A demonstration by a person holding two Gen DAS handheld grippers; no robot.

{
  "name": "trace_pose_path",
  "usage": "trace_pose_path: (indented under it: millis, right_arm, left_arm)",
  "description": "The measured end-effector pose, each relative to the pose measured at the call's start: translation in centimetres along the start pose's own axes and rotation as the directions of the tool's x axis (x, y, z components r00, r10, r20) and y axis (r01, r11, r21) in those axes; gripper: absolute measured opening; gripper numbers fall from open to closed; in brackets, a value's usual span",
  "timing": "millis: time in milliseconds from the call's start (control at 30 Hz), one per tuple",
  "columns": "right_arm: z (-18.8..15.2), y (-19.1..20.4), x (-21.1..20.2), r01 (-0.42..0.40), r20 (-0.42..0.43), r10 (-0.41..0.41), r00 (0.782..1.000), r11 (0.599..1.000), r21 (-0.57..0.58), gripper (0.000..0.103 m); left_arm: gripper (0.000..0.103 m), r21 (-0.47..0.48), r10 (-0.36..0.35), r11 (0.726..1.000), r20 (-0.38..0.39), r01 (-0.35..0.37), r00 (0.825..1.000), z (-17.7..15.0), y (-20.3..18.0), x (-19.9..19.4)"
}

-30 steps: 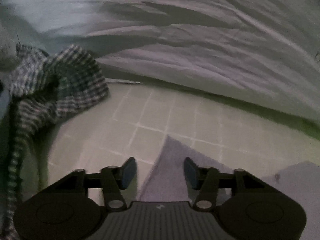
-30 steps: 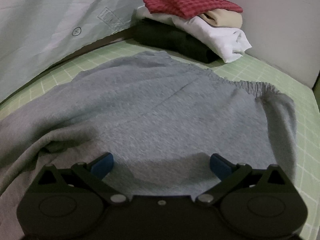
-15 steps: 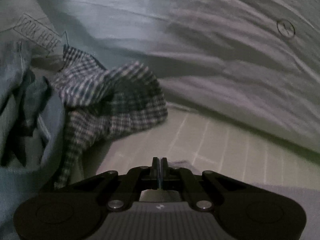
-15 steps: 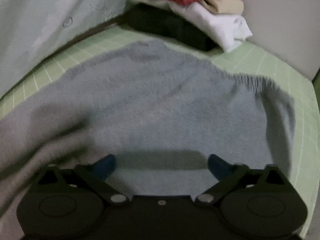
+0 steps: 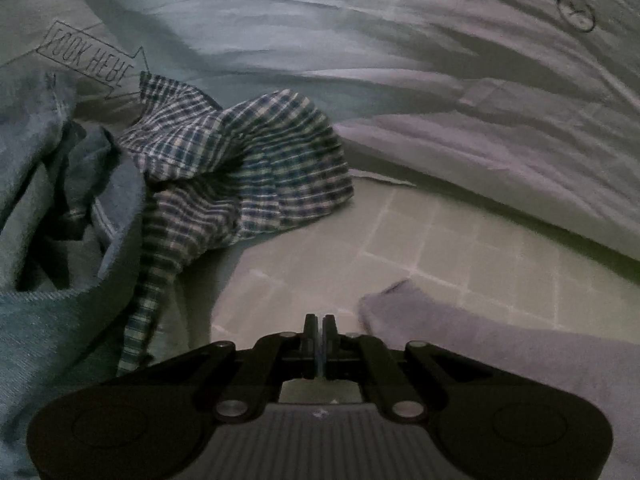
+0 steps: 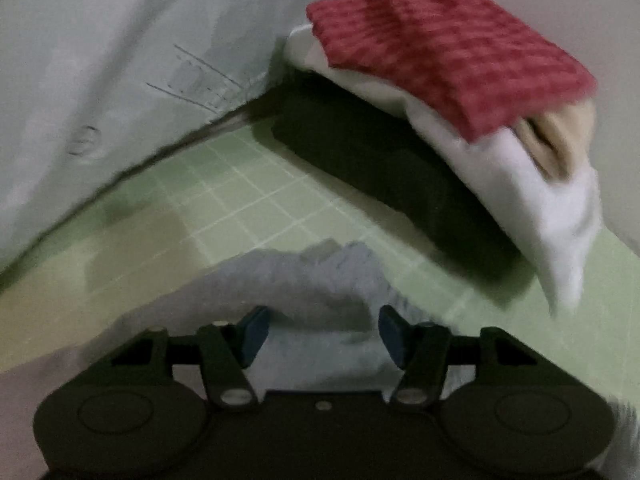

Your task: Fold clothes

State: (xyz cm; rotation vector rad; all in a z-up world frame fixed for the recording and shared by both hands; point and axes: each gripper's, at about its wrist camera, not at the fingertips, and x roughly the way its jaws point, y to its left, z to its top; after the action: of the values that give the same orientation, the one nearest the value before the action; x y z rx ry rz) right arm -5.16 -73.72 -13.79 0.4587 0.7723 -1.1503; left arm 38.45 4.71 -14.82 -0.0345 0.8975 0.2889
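Note:
A grey garment lies on the green grid mat. In the left wrist view its corner (image 5: 500, 344) lies to the right of my left gripper (image 5: 319, 322), whose jaws are pressed together; whether cloth is pinched between them I cannot tell. In the right wrist view the garment's ribbed edge (image 6: 320, 276) is bunched up between and ahead of the blue pads of my right gripper (image 6: 320, 330), which stands open over it. The rest of the garment is hidden under the grippers.
A crumpled plaid shirt (image 5: 240, 168) and blue denim cloth (image 5: 60, 220) lie left of the left gripper. A stack of folded clothes, red checked (image 6: 448, 56) over beige, white and black (image 6: 384, 168), stands at the back right. A pale sheet (image 5: 400, 60) bounds the mat (image 6: 248, 200).
The left gripper shut from open a second ago and has since held shut, moving little. The right gripper moved forward over the grey garment to its ribbed edge and narrowed somewhat.

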Motion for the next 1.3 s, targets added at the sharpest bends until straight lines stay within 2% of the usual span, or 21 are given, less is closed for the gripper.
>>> trace_pose_path:
  millis: [133,200,267,367,500,567,633,667,733,767,800,867,933,967,1033,1133,1300]
  right_arm:
    - [1.0,-0.4,2.5,0.034,-0.006,-0.034,0.999,0.999,0.032,0.070]
    - [1.6,-0.6,3.3,0.051,0.000,-0.051,0.999,0.997,0.054,0.054]
    - [2.4,-0.8,3.9,0.067,0.008,-0.068,0.998,0.996,0.067,0.042]
    - [3.6,-0.6,4.9,0.092,0.005,-0.092,0.996,0.994,0.056,0.030]
    - [5.0,-1.0,5.0,0.152,0.037,-0.154,0.987,0.987,0.061,0.026]
    - [5.5,-2.0,4.8,0.129,0.053,-0.136,0.989,0.984,0.126,0.027]
    - [5.3,-2.4,5.0,0.112,0.043,-0.119,0.992,0.985,0.134,0.036]
    - [5.1,-2.3,5.2,0.107,0.029,-0.111,0.993,0.988,0.110,0.048]
    - [4.6,-1.5,4.9,0.113,0.024,-0.114,0.993,0.993,0.042,0.059]
    - [4.3,-1.2,4.3,0.112,0.040,-0.113,0.993,0.994,0.017,0.068]
    - [4.0,-0.9,3.5,0.110,0.061,-0.109,0.992,0.994,-0.006,0.082]
    - [3.2,-0.6,1.7,0.103,0.104,-0.100,0.990,0.994,-0.029,0.096]
    - [2.3,-0.3,-0.5,0.090,0.139,-0.083,0.987,0.995,-0.048,0.097]
    - [1.9,-0.2,-1.4,0.076,0.145,-0.068,0.987,0.996,-0.056,0.097]
    - [0.0,-0.1,-3.9,0.036,0.155,-0.025,0.988,0.997,-0.068,0.098]
    - [-3.5,0.7,-7.8,0.004,0.160,0.016,0.987,0.992,-0.127,0.098]
    - [-10.2,2.2,-14.3,-0.072,0.130,0.098,0.987,0.979,-0.189,0.099]
  left_arm:
    - [0.002,-0.042,0.029,0.999,-0.001,-0.029,1.000,0.8,0.9,0.2]
    - [0.000,-0.028,0.053,0.998,0.010,-0.053,0.999,1.2,1.0,0.2]
    - [0.000,-0.013,0.076,0.997,0.027,-0.075,0.997,1.8,1.2,0.2]
    - [0.000,-0.029,0.092,0.995,0.040,-0.091,0.995,2.8,1.7,0.2]
    - [0.000,-0.076,0.119,0.991,0.075,-0.113,0.990,4.3,2.7,-0.3]
    - [0.000,-0.096,0.134,0.988,0.097,-0.125,0.986,4.9,3.4,-0.6]
    - [0.000,-0.113,0.140,0.985,0.104,-0.128,0.985,5.4,3.8,-0.7]
    - [0.000,-0.118,0.130,0.986,0.100,-0.118,0.986,5.5,4.0,-0.7]
    - [0.005,-0.117,0.110,0.988,0.086,-0.099,0.990,5.4,4.0,-1.0]
    - [0.005,-0.113,0.101,0.989,0.083,-0.091,0.991,5.3,3.8,-1.4]
    - [0.006,-0.109,0.090,0.991,0.082,-0.081,0.993,5.1,3.6,-1.8]
    - [0.018,-0.104,0.043,0.994,0.073,-0.035,0.996,4.5,3.2,-2.8]
    - [0.034,-0.092,-0.023,0.995,0.037,0.027,0.999,3.2,2.5,-4.1]
    - [0.036,-0.080,-0.054,0.995,0.020,0.055,0.998,2.5,2.1,-4.6]
    - [0.048,-0.035,-0.097,0.995,-0.013,0.097,0.995,0.4,1.1,-6.0]
    - [0.062,-0.001,-0.099,0.995,-0.050,0.099,0.994,-3.1,0.0,-7.7]
    - [0.064,-0.079,-0.178,0.982,-0.115,0.170,0.977,-8.4,-0.4,-9.2]
